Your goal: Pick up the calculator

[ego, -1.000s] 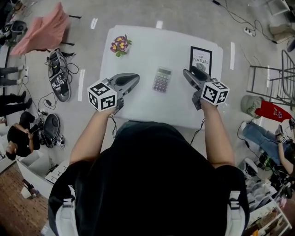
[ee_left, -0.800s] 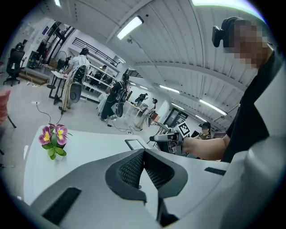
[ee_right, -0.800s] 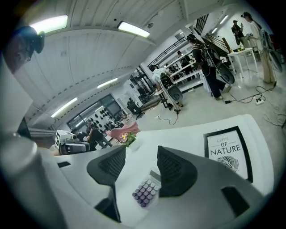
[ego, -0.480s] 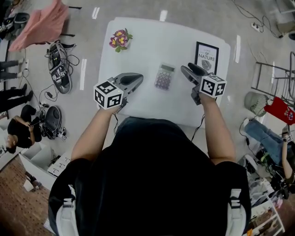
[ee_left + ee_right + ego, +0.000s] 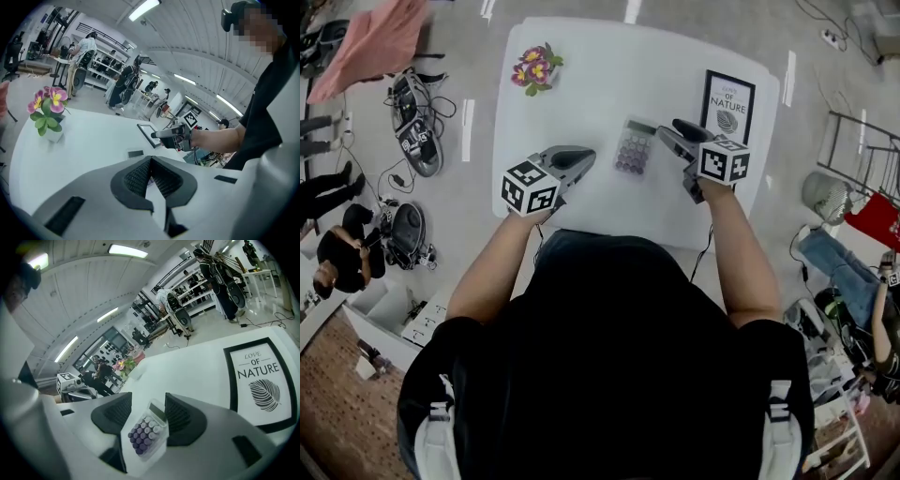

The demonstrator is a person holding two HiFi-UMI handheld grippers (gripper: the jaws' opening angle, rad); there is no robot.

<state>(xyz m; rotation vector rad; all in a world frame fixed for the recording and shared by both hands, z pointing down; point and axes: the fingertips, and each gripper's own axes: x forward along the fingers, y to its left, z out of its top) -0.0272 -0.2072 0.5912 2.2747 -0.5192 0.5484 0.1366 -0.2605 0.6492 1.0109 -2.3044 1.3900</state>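
Between the spread jaws of our right claw (image 5: pixel 149 418) sits the calculator (image 5: pixel 146 431), framed by the two dark pads but gripped by neither. The jaws stand wide apart and hold nothing yet. Our left claw (image 5: pixel 151 165) is closed pad to pad and empty, hovering over the near left part of the table (image 5: pixel 581 89).

The risk, as we judge it, lies in height and angle. The calculator is thin and lies flat, so if we close while too high the pads will meet above it. If we come down crooked, one pad could land on the keys or shove it across the smooth top.

From the head view, the calculator (image 5: pixel 633 150) lies mid-table, just left of the right claw's tip. The framed print (image 5: pixel 728 106) is beyond to the right, and the flower pot (image 5: pixel 534 71) sits well apart near the far left corner.
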